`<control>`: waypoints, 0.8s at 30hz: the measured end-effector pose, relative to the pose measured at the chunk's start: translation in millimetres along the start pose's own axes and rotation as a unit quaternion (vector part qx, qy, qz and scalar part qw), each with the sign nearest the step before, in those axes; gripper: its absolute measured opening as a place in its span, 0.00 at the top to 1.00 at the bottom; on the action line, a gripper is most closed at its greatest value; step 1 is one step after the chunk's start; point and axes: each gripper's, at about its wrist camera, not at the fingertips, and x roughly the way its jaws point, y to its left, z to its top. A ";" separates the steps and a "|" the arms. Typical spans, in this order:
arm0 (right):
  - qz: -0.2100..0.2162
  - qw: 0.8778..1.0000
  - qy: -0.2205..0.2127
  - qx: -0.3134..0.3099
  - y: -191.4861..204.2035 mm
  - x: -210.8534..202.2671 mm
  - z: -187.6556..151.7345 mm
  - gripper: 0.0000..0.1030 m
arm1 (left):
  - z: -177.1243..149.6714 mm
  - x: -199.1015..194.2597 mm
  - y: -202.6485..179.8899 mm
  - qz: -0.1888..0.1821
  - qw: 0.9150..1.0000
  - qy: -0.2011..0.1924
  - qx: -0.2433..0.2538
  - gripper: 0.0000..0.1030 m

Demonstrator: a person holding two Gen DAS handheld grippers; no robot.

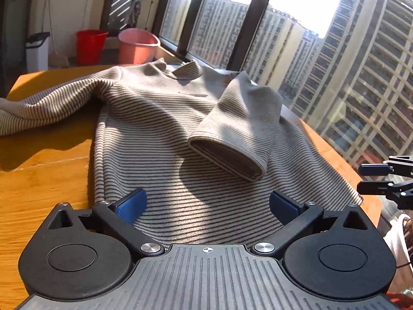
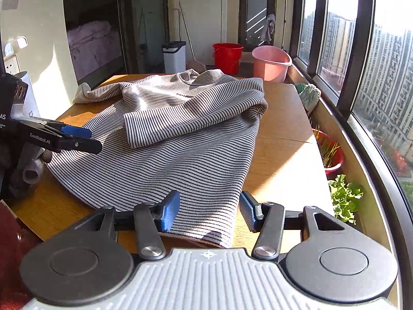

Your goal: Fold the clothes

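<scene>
— Sweater first, then: where do our tongs stand against it?

— We hold the left gripper with its blue pads wide apart, low over the hem, nothing between them. Our right gripper is likewise spread; its left pad sits over the striped fabric at the hem's near corner, its right pad over bare wood. We cannot tell whether either pad touches the cloth.

— Do we see each tool from the other side?

— Yes. From the left wrist view the right gripper shows at the far right edge, beside the hem corner, pads parted. From the right wrist view the left gripper pokes in from the left, just over the sweater's edge.

— And the garment itself?

— It lies front up on the wooden table, collar toward the windows' far end. One sleeve is folded across the chest, cuff pointing at us; the other sleeve trails out sideways over the tabletop.

— Beyond that?

— A red bucket, a pink basin and a white bin stand past the table's far end, and a leafy green plant sits by the window.
</scene>
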 end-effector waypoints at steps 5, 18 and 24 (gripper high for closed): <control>-0.003 0.998 -0.042 0.035 -9.1 -1.9 5.4 0.50 | -4.8 -2.5 -3.9 0.015 1.000 0.002 0.000 0.00; 0.030 0.968 -0.050 -0.242 82.5 91.2 51.5 0.50 | -11.4 -36.5 -7.2 -0.019 1.000 0.015 -0.019 0.00; 0.022 0.951 -0.074 -0.299 108.2 116.1 60.3 0.48 | 27.1 -32.3 17.3 -0.014 0.998 -0.045 -0.042 0.00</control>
